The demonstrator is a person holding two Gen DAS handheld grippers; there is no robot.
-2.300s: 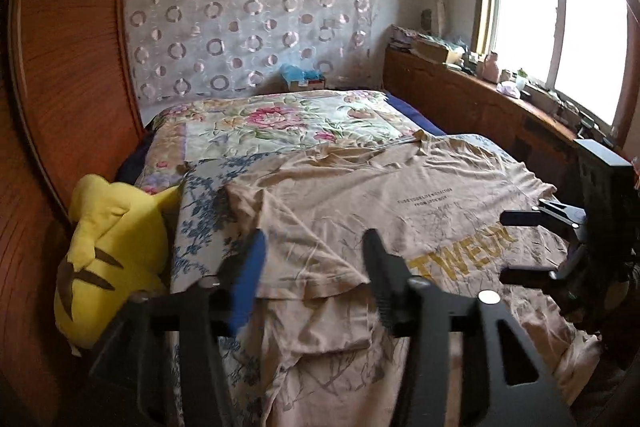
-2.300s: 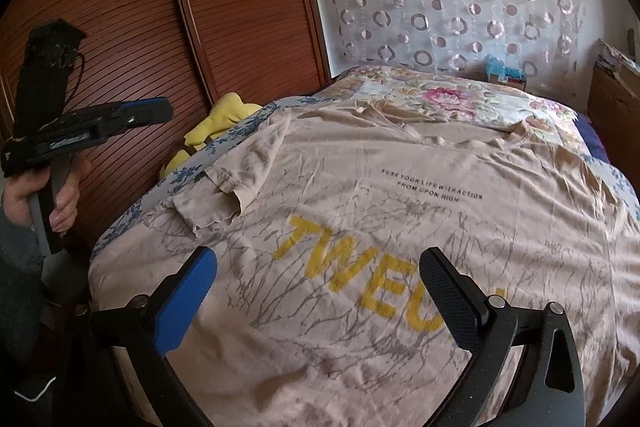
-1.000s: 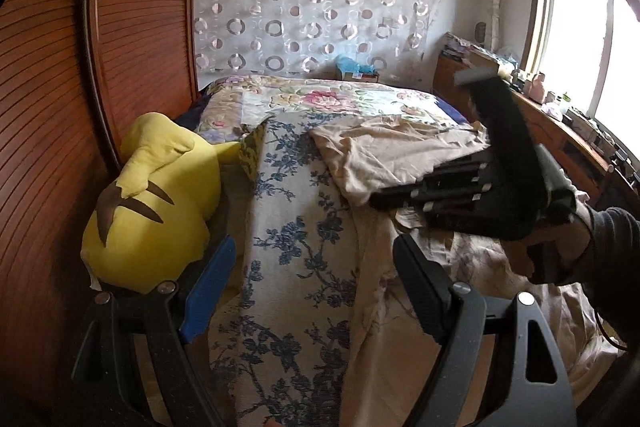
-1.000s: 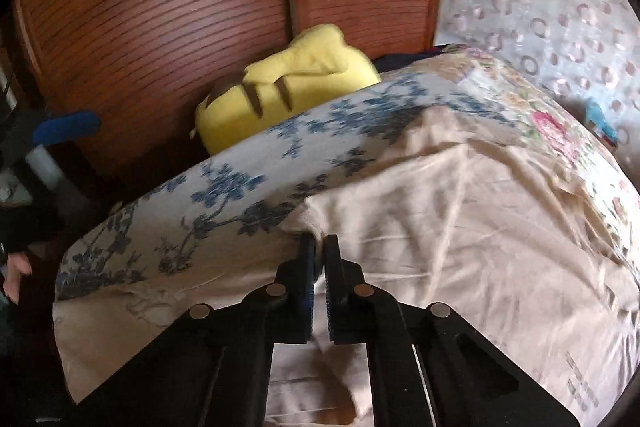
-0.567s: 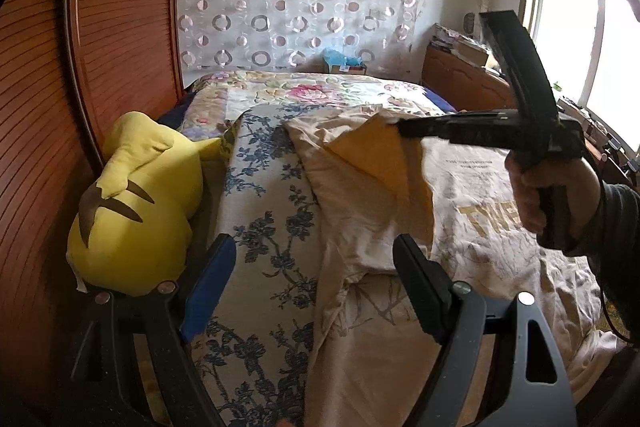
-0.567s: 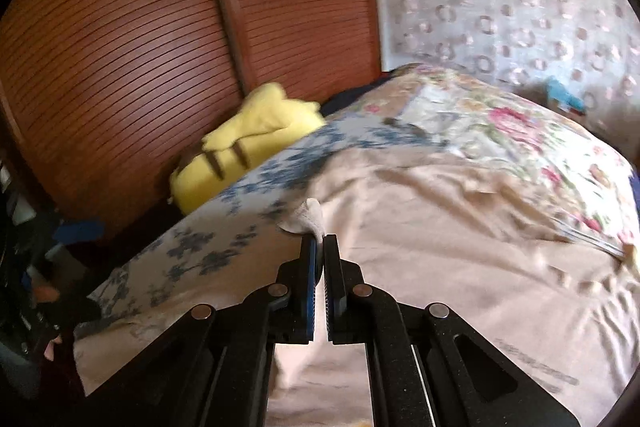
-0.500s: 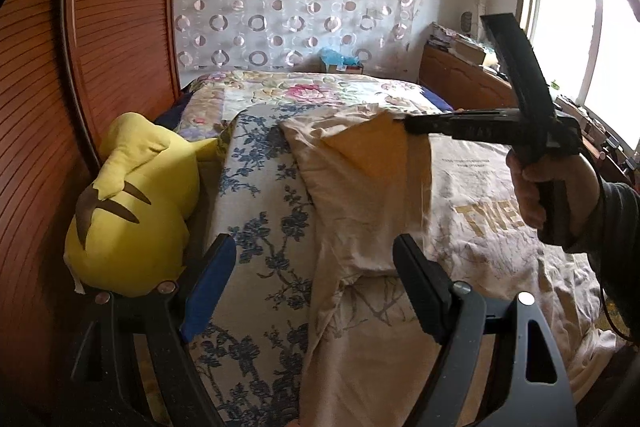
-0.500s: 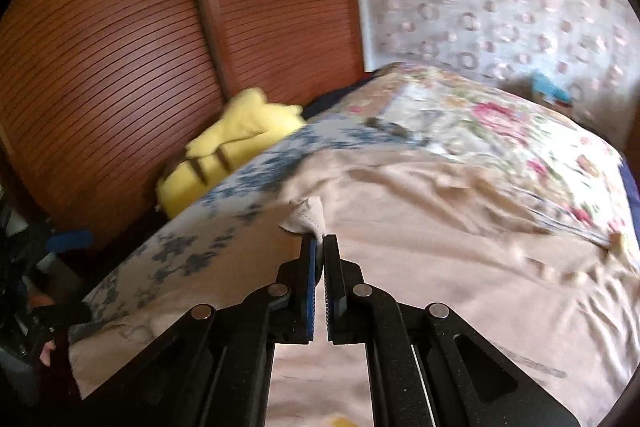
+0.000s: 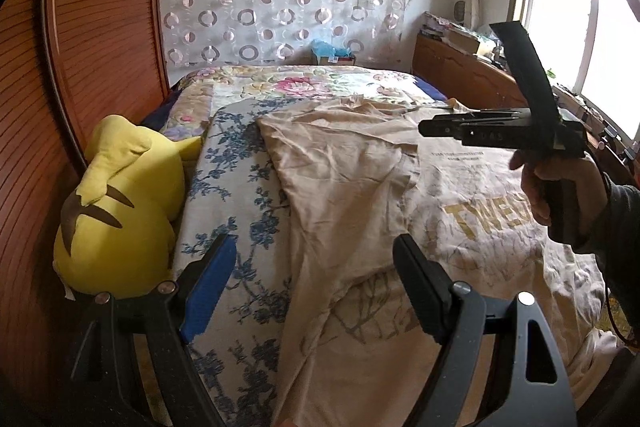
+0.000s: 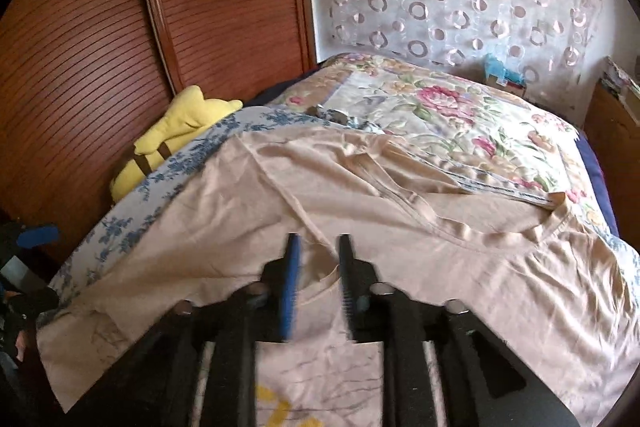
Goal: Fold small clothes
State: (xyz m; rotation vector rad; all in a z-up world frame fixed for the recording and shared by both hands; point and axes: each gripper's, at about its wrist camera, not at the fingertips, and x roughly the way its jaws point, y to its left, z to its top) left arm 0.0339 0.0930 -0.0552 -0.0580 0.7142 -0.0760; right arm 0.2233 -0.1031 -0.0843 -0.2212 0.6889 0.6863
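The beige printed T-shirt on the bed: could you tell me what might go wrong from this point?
1. The folded-over side of the beige printed T-shirt lies rumpled, so creases may set.
2. The right gripper jaws are opening with the sleeve edge between them; cloth could snag.
3. The shirt's near edge overhangs the blue floral bedspread and may slide off.

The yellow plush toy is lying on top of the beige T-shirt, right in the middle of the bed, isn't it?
Not quite. The yellow plush toy is not on the beige T-shirt. It lies off to the side, at the edge of the bed by the wooden wardrobe doors, with the blue-flowered sheet between it and the shirt. The left wrist view shows this best.
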